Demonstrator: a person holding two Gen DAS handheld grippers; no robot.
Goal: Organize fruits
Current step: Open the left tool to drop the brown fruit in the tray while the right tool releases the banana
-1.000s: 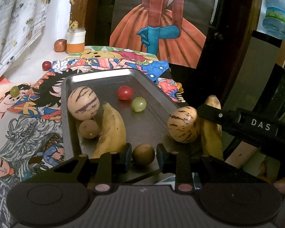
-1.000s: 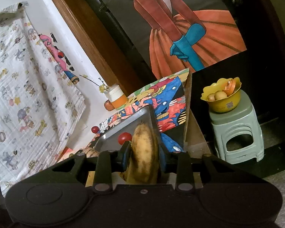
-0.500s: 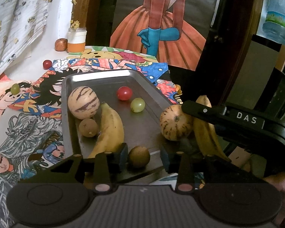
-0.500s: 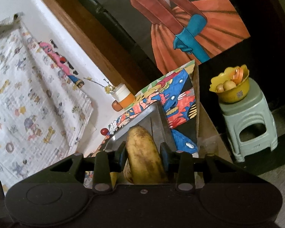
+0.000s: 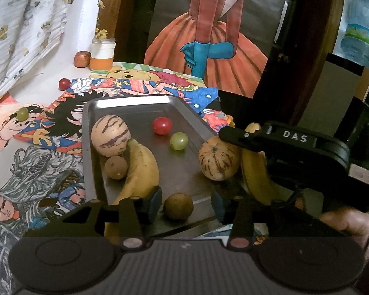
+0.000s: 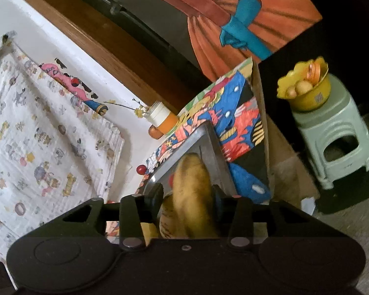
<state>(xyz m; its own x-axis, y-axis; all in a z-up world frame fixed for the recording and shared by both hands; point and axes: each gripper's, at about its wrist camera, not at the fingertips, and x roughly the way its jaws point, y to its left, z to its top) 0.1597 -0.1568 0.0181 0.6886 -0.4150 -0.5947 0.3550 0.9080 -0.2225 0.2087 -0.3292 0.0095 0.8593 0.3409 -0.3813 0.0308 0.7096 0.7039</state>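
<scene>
A metal tray [image 5: 93,132] holds two striped melons [image 5: 109,135] [image 5: 219,158], a banana [image 5: 140,169], a brown round fruit [image 5: 115,167], a red cherry tomato [image 5: 162,125] and a green grape [image 5: 179,140]. A small brown fruit [image 5: 178,206] lies on the tray's near end between the pads of my left gripper [image 5: 185,205]. Its jaws are opening and both pads stand clear of the fruit. A second banana [image 6: 192,196] sits between the jaws of my right gripper [image 6: 185,196], which are opening, with a gap at the left pad. That banana [image 5: 254,172] leans by the right melon at the tray's right rim.
On the cartoon cloth left of the tray lie a loose red tomato [image 5: 64,83] and a green grape [image 5: 22,113]. A jar [image 5: 102,56] and a reddish fruit [image 5: 82,59] stand at the back. The table edge runs just right of the tray. A stool [image 6: 337,127] bears a yellow bowl [image 6: 305,93].
Both pairs of jaws have widened. The left pads came off the small brown fruit. The right gripper rolled and carried its banana in beside the right striped melon, which shifted a little.
</scene>
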